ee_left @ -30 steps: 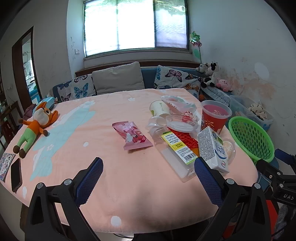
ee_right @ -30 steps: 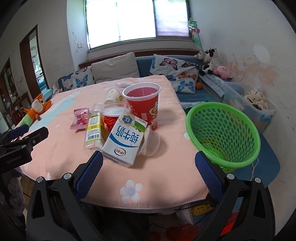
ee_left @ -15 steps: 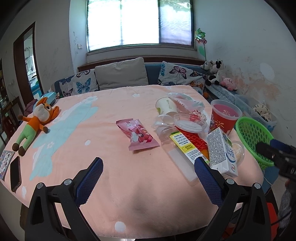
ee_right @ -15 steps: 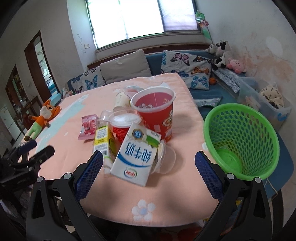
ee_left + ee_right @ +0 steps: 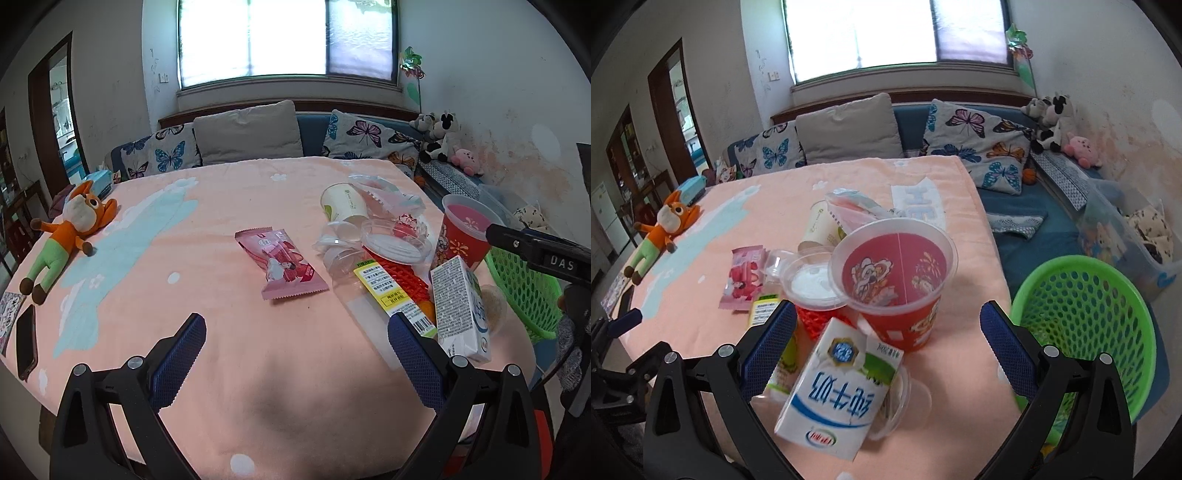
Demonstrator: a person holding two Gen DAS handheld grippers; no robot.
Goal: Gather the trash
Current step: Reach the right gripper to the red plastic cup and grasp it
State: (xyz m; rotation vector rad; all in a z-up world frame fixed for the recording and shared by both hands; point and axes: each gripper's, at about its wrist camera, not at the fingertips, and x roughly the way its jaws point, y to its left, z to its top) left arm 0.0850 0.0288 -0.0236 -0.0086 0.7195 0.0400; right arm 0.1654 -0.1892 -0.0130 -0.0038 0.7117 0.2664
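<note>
With both tongs released, right (image 5: 888,339) above carton (image 5: 838,387), risks toppling cup (image 5: 897,284) if carton (image 5: 461,306) snags.

You faced a bright window (image 5: 288,40) above a blue sofa (image 5: 1027,199) with butterfly cushions (image 5: 369,138), walls stained.

Left gripper (image 5: 295,354), blue pads wide apart, hovers over pink tablecloth (image 5: 229,206). Pink snack wrapper (image 5: 282,264) lies mid-cloth. Right of wrapper: clear plastic cups (image 5: 340,245), red printed cup (image 5: 465,234), white milk carton (image 5: 461,308). Green mesh basket (image 5: 524,291) beyond carton, off cloth edge.
</note>
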